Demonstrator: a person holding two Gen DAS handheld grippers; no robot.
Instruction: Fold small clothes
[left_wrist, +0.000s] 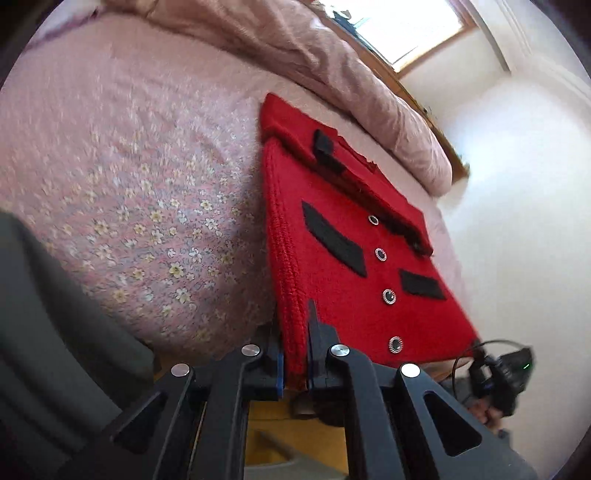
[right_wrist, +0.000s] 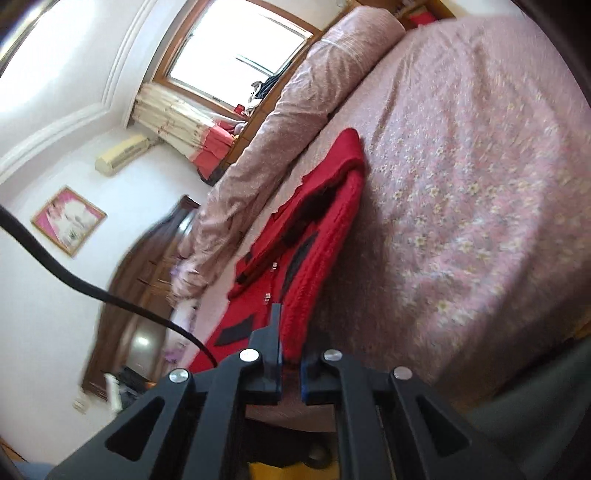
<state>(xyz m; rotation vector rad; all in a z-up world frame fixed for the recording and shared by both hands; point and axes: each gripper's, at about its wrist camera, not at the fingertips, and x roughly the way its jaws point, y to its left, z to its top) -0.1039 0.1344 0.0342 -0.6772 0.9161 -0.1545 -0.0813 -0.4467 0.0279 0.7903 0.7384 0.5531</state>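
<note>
Pink flowery sheets cover the bed (left_wrist: 129, 177), and a rolled pink quilt (left_wrist: 332, 74) lies along its far side. Behind it is a bright window (right_wrist: 236, 55) with a wooden frame. White walls hold a small picture (right_wrist: 68, 220) and an air conditioner (right_wrist: 122, 153).

A little red sweater (left_wrist: 332, 266) is held up over the near edge of the bed. It has black patches and a row of shiny round buttons (left_wrist: 388, 296) down its front. One sleeve is folded across the top.

The left gripper (left_wrist: 295, 369) is closed tight on the thick knitted bottom edge of the sweater. That red edge is squeezed between its two fingers.

The right gripper (right_wrist: 291, 369) is also closed on the sweater's bottom edge, at the other corner. A black cable (right_wrist: 74, 280) hangs beside it. From the left view, the right gripper shows past the sweater's far corner.
</note>
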